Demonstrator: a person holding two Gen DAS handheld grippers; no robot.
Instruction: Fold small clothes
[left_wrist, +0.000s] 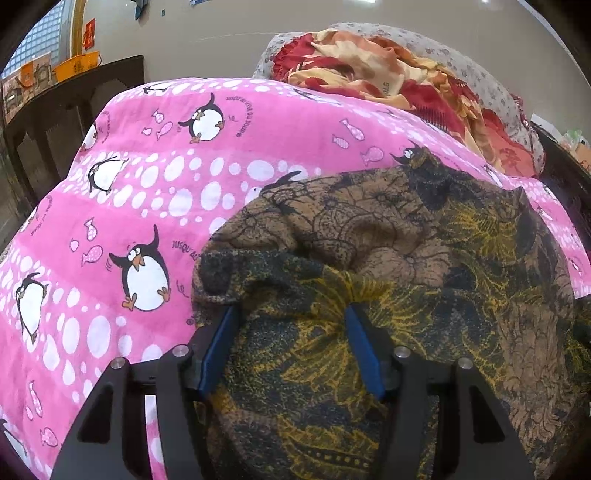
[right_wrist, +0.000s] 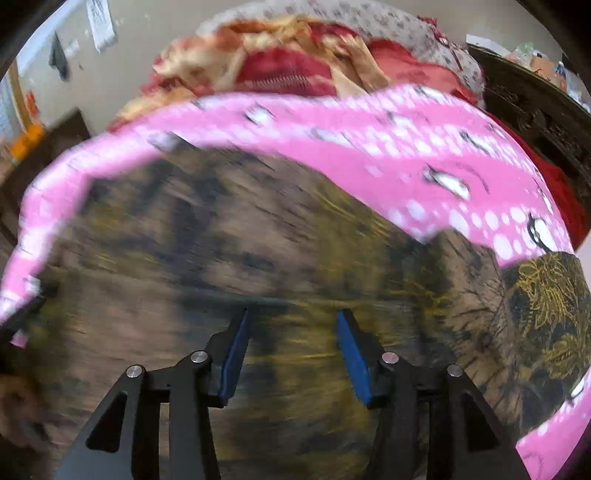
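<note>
Hovering over the garment (left_wrist: 388, 258) on the sheet (left_wrist: 129, 166), both grippers (left_wrist: 291, 321) (right_wrist: 291, 332) half-wide, empty, probably picking fold edges.

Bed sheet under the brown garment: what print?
Pink sheet with white dots, penguins and small fish; clearest in the left wrist view.

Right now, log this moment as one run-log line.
garment: brown-and-yellow patterned cloth bunched on pink penguin sheet | left gripper: open, fabric between fingers | right gripper: open over cloth, view blurred | fold: unfinished
</note>
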